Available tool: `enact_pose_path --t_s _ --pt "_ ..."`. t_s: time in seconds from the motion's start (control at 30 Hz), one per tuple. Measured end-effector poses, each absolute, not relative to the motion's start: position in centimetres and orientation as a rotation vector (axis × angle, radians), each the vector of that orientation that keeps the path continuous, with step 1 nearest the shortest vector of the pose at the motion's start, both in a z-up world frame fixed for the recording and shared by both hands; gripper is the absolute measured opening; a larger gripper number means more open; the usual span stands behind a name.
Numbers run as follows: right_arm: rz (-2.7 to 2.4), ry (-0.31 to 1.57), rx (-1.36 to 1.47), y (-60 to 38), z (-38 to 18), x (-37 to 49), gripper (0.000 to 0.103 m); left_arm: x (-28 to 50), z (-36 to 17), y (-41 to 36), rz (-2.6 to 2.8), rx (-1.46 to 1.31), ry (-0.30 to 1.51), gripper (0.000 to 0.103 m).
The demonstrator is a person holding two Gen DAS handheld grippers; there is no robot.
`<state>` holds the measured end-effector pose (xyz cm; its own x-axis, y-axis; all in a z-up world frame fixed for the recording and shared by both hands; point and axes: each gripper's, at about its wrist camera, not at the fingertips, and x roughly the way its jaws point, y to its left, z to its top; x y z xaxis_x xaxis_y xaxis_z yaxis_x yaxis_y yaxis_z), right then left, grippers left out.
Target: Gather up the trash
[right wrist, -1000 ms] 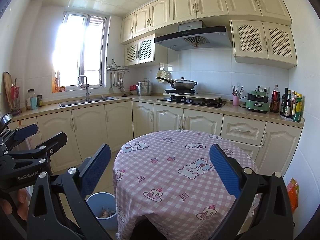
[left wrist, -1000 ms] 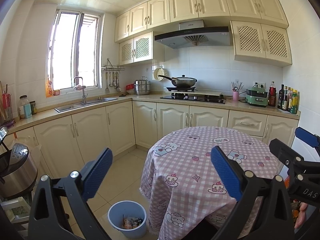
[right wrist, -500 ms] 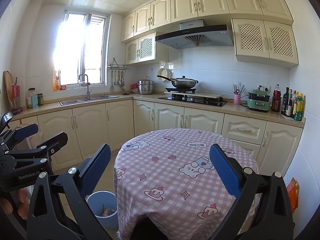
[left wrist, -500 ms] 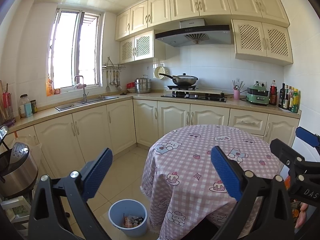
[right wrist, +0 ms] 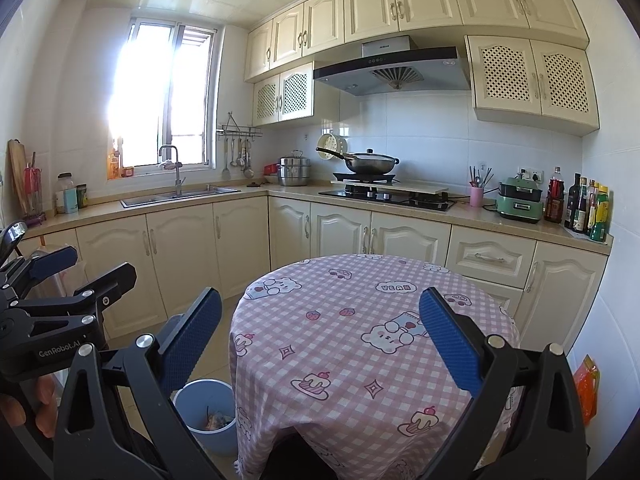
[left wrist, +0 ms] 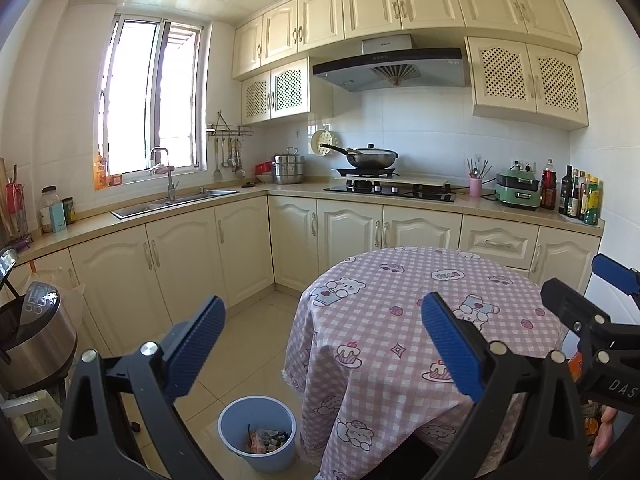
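A kitchen seen from two handheld grippers held above a round table point(left wrist: 420, 320) covered in a pink checked cloth printed with bears and cakes.

The left gripper point(left wrist: 322, 344) has its two blue-padded fingers spread wide apart, holding nothing. The right gripper point(right wrist: 318, 338) also has its fingers spread wide apart and empty. In the left view, the right gripper shows at the right of the table, gripped by a hand. In the right view, the left gripper shows at the left of the table, also gripped by a hand.

A blue bin point(left wrist: 257, 432) stands upright on the tiled floor just beside the table's left edge, its round opening facing straight up. Trash point(left wrist: 266, 439) lies at the bottom of the bin, a small jumble of wrappers too small to tell apart. From the right view the bin point(right wrist: 202, 412) is partly hidden behind the hanging tablecloth.

Behind the table, cream cupboards run along two walls. A wok point(left wrist: 372, 157) sits on the stove behind the table, and a sink point(left wrist: 176, 202) lies under a bright window to the left. Bottles point(left wrist: 580, 196) stand on the counter behind and to the right of the table. A steel rice cooker point(left wrist: 30, 340) sits well to the left of the table.
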<state>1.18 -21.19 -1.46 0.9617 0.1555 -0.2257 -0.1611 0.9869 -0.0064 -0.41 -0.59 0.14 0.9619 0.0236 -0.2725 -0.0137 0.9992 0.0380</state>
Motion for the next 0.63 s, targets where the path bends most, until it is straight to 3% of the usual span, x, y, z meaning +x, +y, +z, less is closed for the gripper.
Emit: enact_pose_path --t_s 0.47,0.63 --pt "0.166 0.247 -0.038 -20.8 -1.9 2.7 0.095 0.8 -0.5 0.3 0.041 0.025 0.323 0.096" --pt "0.118 0.314 -0.093 -21.2 -3.4 7.3 0.095 3.3 -2.4 1.5 0.120 0.028 0.397 0.096"
